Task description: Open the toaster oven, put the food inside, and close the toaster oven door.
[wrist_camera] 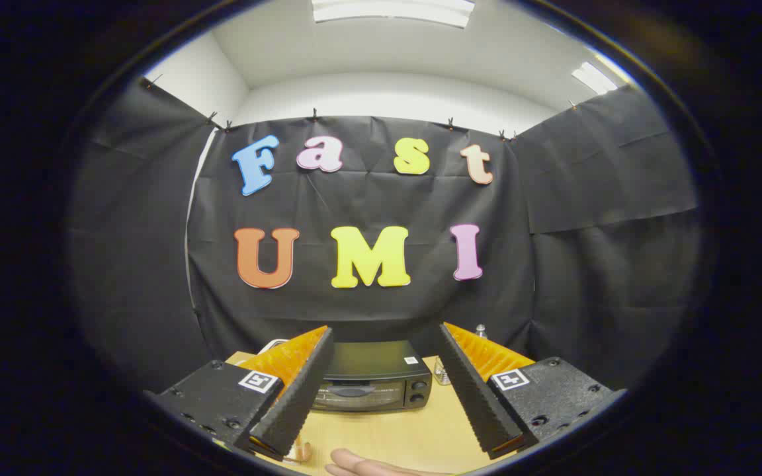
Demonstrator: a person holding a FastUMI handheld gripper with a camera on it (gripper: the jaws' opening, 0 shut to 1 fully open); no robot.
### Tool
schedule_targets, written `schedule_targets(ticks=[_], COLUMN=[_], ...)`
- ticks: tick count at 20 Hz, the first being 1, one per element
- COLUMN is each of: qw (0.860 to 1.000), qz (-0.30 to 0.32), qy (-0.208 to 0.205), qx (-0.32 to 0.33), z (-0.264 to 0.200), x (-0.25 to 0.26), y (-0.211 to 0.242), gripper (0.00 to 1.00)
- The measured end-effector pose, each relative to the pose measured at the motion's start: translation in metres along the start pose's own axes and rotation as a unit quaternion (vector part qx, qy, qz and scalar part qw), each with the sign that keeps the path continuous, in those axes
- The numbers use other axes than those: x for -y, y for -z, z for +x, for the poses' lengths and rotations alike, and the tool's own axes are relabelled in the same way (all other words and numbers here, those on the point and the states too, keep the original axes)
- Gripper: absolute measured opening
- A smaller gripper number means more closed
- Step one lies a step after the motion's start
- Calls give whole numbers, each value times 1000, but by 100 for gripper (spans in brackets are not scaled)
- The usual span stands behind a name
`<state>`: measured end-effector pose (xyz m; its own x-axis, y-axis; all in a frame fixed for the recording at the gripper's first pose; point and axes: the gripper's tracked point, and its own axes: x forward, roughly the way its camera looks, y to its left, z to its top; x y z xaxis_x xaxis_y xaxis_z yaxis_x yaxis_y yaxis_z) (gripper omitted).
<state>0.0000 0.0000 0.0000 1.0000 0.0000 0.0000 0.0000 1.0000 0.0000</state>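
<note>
Gripper view, we hold our gripper (pixel 386 390) with fingers spread wide and gripping nothing, toaster oven (pixel 374 378) beyond them at the table's (pixel 394 436) far edge, door shut, a small shaker (pixel 442 373) just beside it, a hand (pixel 368 465) at the near edge.

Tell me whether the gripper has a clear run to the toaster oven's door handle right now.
Probably yes. The gripper has its jaws wide apart and holds nothing, and the toaster oven sits beyond them, door shut, across bare table. A hand rests near the table's edge, below the path.
</note>
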Motion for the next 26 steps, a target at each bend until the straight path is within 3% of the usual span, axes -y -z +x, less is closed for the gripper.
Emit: schedule_targets(ticks=[5, 16, 20, 26], qw=[1000, 1000, 1000, 996], qz=[13, 4, -15, -26], qy=[16, 15, 24, -16], qx=[-8, -14, -9, -83], z=[11, 29, 68, 157], x=[21, 14, 1, -44], y=[7, 25, 43, 115], gripper=[100, 100, 100, 100])
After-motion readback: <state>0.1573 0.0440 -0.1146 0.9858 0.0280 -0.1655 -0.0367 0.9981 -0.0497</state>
